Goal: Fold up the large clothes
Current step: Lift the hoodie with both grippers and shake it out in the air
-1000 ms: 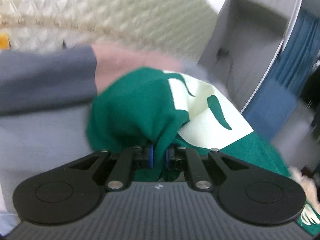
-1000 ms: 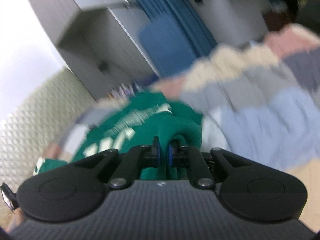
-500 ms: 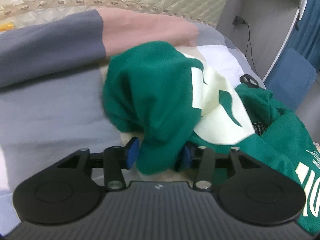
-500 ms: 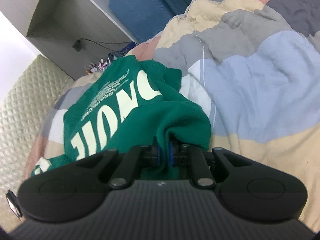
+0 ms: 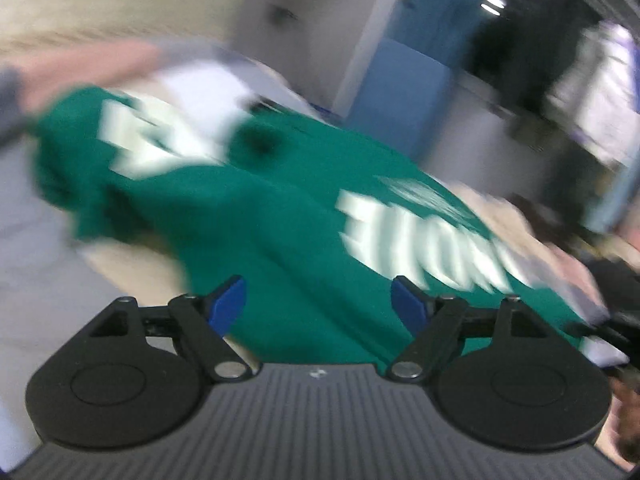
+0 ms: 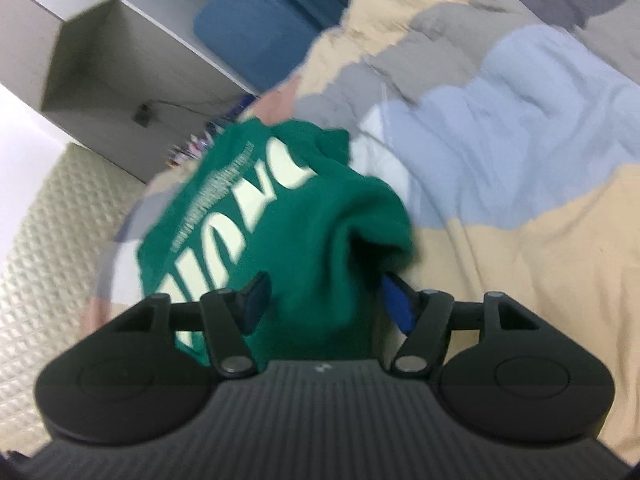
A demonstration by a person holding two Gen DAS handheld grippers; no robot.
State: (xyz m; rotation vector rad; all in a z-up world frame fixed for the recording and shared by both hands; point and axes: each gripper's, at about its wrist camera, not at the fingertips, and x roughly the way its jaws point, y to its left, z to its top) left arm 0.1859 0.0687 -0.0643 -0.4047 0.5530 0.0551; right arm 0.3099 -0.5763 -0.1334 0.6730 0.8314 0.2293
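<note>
A green sweatshirt (image 5: 280,216) with pale cream lettering lies on a patchwork duvet (image 5: 36,280). In the blurred left wrist view it spreads ahead of my left gripper (image 5: 320,304), which is open with its blue pads wide apart, green cloth lying between them. In the right wrist view the sweatshirt (image 6: 288,224) is bunched in a hump just ahead of my right gripper (image 6: 324,296), which is open, its pads apart on either side of a fold.
The duvet (image 6: 520,160) has blue, grey, beige and pink patches. A quilted cream headboard (image 6: 48,240) is at the left. A grey cabinet (image 6: 132,60) and a blue chair (image 6: 256,28) stand beyond the bed.
Both grippers have opened and let go of the green cloth. The left view has swung to the right, so the sweatshirt now shows more spread out.
</note>
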